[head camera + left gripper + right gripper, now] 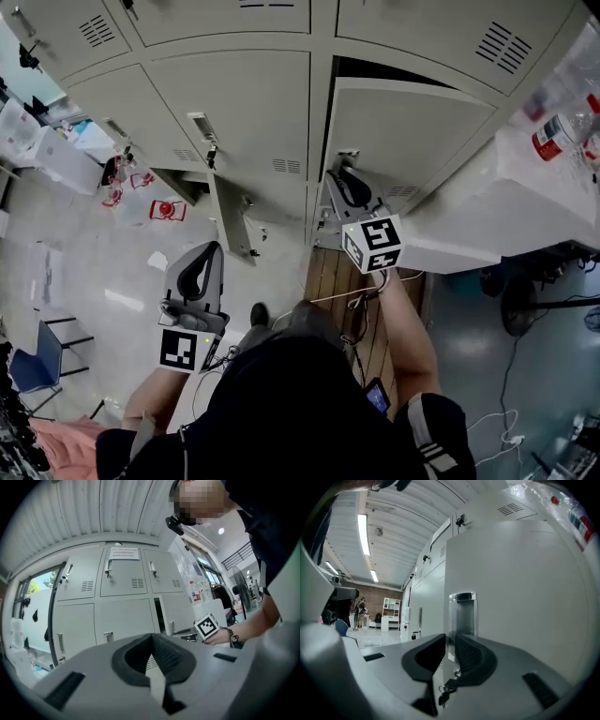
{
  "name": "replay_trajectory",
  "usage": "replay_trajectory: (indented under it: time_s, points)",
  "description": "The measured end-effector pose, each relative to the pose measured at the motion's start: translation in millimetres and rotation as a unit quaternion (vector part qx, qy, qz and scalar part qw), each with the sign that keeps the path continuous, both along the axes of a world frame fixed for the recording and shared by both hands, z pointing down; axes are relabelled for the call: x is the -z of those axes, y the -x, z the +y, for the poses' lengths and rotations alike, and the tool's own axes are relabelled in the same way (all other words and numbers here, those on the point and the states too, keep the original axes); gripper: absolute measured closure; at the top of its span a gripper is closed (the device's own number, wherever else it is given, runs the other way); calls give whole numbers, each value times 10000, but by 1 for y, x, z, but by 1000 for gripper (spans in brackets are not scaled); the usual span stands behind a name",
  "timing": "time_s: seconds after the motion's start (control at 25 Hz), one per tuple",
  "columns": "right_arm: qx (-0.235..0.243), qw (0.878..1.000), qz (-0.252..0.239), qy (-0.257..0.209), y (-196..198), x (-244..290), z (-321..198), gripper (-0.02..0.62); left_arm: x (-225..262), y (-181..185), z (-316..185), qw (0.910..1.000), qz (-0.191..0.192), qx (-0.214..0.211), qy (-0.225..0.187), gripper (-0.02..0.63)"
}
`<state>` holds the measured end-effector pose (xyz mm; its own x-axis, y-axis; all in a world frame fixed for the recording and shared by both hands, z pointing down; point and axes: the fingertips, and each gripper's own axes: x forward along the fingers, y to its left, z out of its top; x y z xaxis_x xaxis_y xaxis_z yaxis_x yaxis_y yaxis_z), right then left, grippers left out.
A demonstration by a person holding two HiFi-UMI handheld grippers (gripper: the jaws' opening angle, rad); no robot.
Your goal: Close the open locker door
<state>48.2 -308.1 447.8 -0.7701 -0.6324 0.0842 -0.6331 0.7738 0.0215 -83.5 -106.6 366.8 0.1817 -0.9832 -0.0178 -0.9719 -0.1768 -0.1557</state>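
A red-labelled bottle lay on a white counter at the right, a dark fan stood beside it, a blue chair stood at lower left, and red-and-white packets lay on the floor.

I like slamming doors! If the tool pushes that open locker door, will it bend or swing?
The door looks like flat, stiff metal, so it probably swings whole without bending. The keys hanging below its handle would likely sway and jingle.

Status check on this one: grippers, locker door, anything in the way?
Right gripper clamped on pale grey metal locker door at its chrome handle; left gripper shut, empty. Door ajar. Nothing seen blocking it.
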Motion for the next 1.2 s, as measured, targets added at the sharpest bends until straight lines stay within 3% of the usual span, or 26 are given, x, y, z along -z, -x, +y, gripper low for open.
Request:
replay_trajectory:
  time_s: [0.28, 0.52, 0.72, 1.2]
  points:
    - [-741, 9972, 100, 76, 0, -1, -10, 532, 3, 29, -12, 9969, 46, -782, 13, 603]
    - [-1081, 9941, 31, 112, 3, -1, -16, 529, -3, 47, -25, 9938, 127, -1107, 46, 603]
    - [-1475, 9886, 307, -42, 4, -2, -20, 526, -8, 58, -37, 9912, 151, -1314, 47, 603]
    - [-1690, 9856, 95, -31, 4, -2, -27, 529, -20, 54, -61, 9762, 78, -2168, 68, 603]
